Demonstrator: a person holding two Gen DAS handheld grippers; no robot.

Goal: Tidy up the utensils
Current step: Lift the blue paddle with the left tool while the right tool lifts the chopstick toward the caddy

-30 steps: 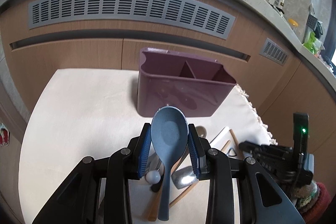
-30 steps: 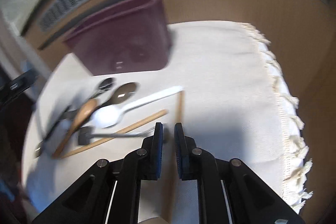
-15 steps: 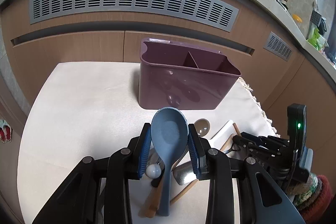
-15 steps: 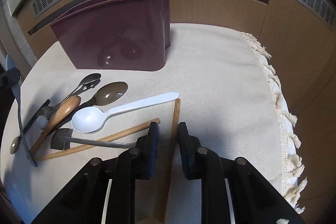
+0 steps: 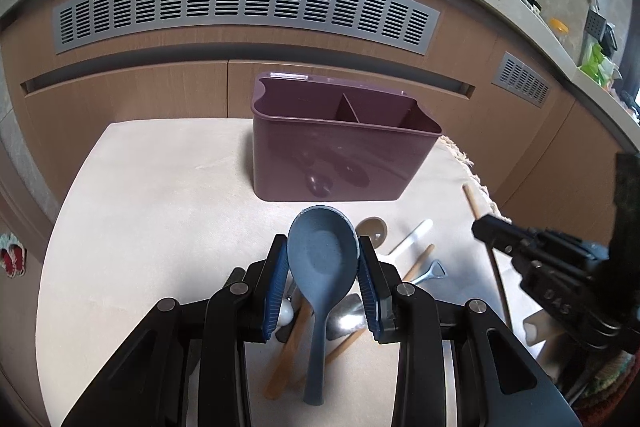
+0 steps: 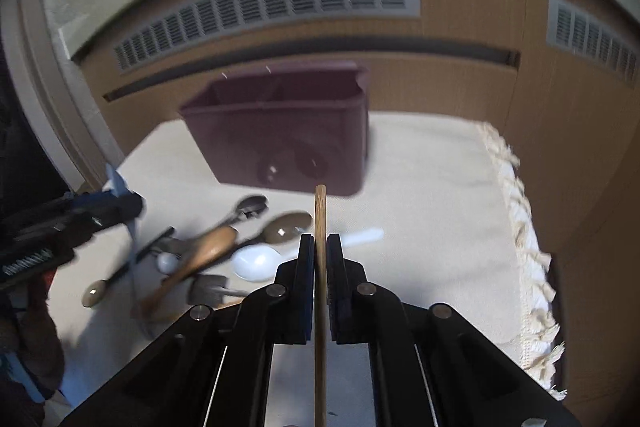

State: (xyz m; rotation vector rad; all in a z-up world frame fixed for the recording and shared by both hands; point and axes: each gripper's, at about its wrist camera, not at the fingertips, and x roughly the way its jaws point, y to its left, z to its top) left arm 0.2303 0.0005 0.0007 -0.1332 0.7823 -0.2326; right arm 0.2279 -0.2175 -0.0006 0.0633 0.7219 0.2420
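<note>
My left gripper (image 5: 322, 259) is shut on a blue-grey spoon (image 5: 322, 259), bowl up, held above the table in front of the purple divided utensil caddy (image 5: 340, 143). My right gripper (image 6: 320, 247) is shut on a wooden chopstick (image 6: 320, 215), lifted off the cloth and pointing toward the caddy (image 6: 288, 131). In the left wrist view the right gripper (image 5: 486, 227) shows at the right with the chopstick (image 5: 472, 201). Loose utensils lie on the cloth: a white spoon (image 6: 256, 261), a wooden spoon (image 6: 204, 251), a brown spoon (image 6: 286, 225), metal pieces.
A cream cloth (image 5: 160, 187) with a fringed right edge (image 6: 520, 211) covers the table. Wood cabinet fronts with grey vents (image 5: 240, 7) stand right behind the caddy. The left gripper shows at the left in the right wrist view (image 6: 72, 223).
My right gripper closed on the wooden chopstick and lifted it off the cloth. My left gripper, still holding the blue spoon, rose and pulled back slightly from the caddy.
</note>
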